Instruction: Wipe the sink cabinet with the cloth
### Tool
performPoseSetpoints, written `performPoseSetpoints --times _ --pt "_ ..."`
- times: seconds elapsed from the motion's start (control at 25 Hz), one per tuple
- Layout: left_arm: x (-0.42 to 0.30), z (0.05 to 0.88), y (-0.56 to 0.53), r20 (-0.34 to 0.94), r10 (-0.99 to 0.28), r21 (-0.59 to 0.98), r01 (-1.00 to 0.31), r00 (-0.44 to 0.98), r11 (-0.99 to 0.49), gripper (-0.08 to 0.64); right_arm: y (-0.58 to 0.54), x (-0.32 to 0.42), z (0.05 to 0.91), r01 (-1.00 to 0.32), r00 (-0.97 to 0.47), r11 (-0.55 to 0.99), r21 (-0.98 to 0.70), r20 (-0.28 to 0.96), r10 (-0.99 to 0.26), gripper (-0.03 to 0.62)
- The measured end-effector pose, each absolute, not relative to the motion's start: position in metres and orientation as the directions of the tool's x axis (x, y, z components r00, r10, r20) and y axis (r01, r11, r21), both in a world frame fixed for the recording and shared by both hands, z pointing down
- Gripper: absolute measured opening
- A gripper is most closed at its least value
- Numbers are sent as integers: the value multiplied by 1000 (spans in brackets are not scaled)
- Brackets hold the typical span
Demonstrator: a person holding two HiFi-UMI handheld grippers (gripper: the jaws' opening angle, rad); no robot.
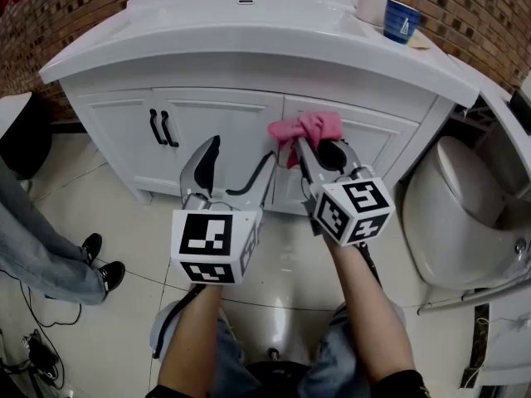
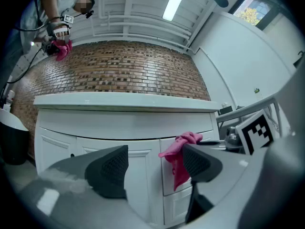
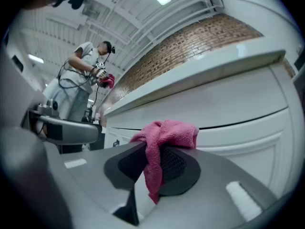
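Observation:
The white sink cabinet (image 1: 224, 131) stands before me under a white countertop. A pink cloth (image 1: 309, 128) is pinched in my right gripper (image 1: 315, 149), bunched against the upper right drawer front. The same cloth (image 3: 162, 137) drapes over the jaws in the right gripper view, and the cloth (image 2: 181, 151) hangs at the right of the left gripper view. My left gripper (image 1: 236, 160) hovers open in front of the cabinet's middle door, holding nothing; its fingertips (image 2: 112, 168) stand wide apart.
Two black handles (image 1: 163, 128) sit on the left doors. A white mug (image 1: 371, 4) and a blue cup (image 1: 401, 20) stand on the counter's right end. A toilet (image 1: 460, 214) is at the right. A person's legs and shoes (image 1: 95, 259) stand at left on the tiled floor.

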State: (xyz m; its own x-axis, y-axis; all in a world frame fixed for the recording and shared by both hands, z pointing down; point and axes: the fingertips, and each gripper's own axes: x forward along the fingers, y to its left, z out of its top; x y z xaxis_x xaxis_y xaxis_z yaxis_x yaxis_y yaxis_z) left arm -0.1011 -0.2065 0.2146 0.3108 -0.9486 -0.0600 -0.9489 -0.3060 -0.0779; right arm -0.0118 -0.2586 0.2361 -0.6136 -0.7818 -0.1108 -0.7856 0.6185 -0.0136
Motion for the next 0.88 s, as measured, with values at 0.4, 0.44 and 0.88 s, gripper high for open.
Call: performPoseSetpoints --times 0.4,0.44,0.88 --pt "-105 221 -245 -84 -945 14 -948 316 -318 364 -301 -3 211 -554 -637 707 -439 -324 -700 57" --pt "-101 225 -247 -79 -943 16 -945 324 -326 364 -301 14 211 -560 -615 684 -467 -319 -721 57" --pt "-50 250 -265 -35 -911 11 -911 412 -412 363 -291 229 222 -675 -235 399 -620 -332 -914 59"
